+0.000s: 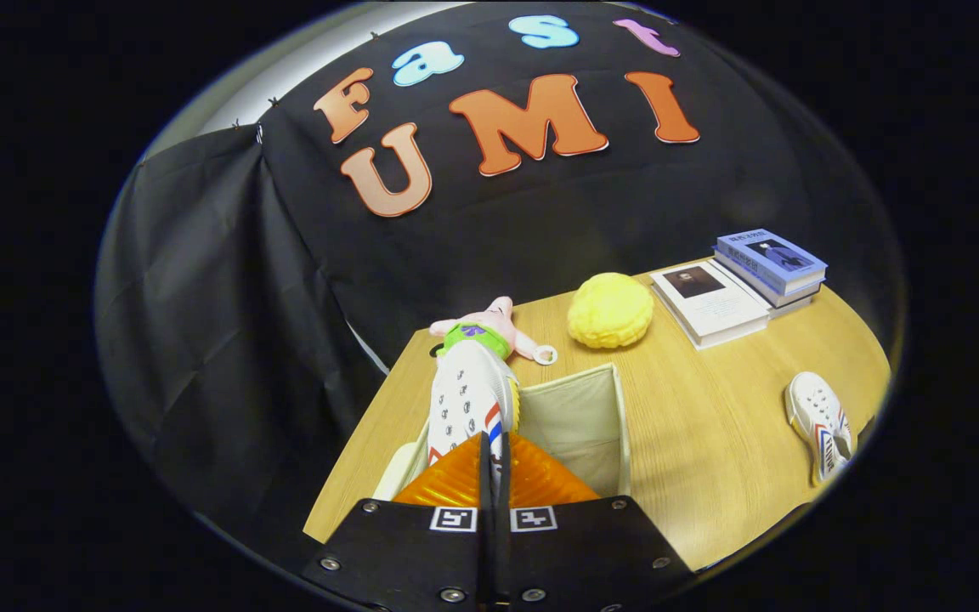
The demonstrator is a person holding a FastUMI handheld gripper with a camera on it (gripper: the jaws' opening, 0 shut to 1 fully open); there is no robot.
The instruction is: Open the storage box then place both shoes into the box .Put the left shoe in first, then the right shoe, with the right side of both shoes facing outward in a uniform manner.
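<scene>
Gripper (494,463) fingers pinched together on the white shoe (468,395), held over the open storage box (621,425). Best to lower it against the far wall, right side outward, leaving room. Second shoe (819,422) lies well apart on the table (710,459).

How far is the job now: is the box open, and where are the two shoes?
Done: the storage box stands open on the table. In hand: the gripper has its jaws shut on one white shoe, held over the box opening, not yet released. Left: the other shoe lies on the table beyond the box and must go in next. Which shoe is left or right I cannot tell.
</scene>
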